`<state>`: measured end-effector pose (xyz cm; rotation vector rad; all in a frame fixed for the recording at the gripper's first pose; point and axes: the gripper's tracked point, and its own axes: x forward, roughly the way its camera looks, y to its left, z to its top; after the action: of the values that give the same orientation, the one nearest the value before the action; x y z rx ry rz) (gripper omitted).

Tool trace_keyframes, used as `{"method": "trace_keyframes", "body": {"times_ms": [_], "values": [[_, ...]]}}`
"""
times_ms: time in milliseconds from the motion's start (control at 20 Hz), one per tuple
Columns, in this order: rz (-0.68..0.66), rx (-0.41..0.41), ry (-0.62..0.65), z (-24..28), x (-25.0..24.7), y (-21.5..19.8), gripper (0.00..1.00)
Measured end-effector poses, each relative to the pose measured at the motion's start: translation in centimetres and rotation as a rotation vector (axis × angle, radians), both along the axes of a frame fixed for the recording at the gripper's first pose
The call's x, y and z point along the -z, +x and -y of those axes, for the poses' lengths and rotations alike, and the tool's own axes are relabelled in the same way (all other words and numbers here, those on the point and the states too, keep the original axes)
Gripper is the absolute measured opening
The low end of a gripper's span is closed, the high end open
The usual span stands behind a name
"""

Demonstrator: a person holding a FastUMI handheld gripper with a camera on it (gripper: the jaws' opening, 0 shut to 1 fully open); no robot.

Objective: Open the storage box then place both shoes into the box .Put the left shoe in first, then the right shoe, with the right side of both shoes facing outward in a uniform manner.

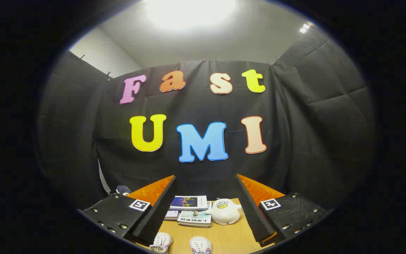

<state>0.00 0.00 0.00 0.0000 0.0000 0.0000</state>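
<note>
A: Wooden bench (231, 240), light tan top, black cloth wall behind its far edge. Gripper (206, 197)?
B: Spread wide, nothing between the fingers (157, 208). Held up above the bench, not touching anything.
A: Shoes?
B: Two white shoes at the near edge, low between the fingers. One shoe (161, 242) sits close under the left finger, red and blue stripes on its side. Second shoe (200, 245) is just beside it, toward the middle, apart from the first. Both are cut off, so I cannot tell left from right.
A: Anything else?
B: Stack of books (191, 208) toward the far edge, between the fingers. White duck plush (224, 211) is touching the books' right side. Small dark plush thing (122, 190) sits beyond the left finger, mostly hidden.
</note>
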Motion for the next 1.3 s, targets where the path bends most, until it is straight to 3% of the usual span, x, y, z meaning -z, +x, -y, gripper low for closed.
{"method": "trace_keyframes", "body": {"times_ms": [450,950,1300], "values": [[0.0,0.014,-0.01,0.6,0.6,0.0,0.98],[-0.02,-0.029,-0.018,-1.3,1.6,1.1,0.98],[-0.089,-0.14,0.037,-4.6,4.8,2.2,0.98]]}}
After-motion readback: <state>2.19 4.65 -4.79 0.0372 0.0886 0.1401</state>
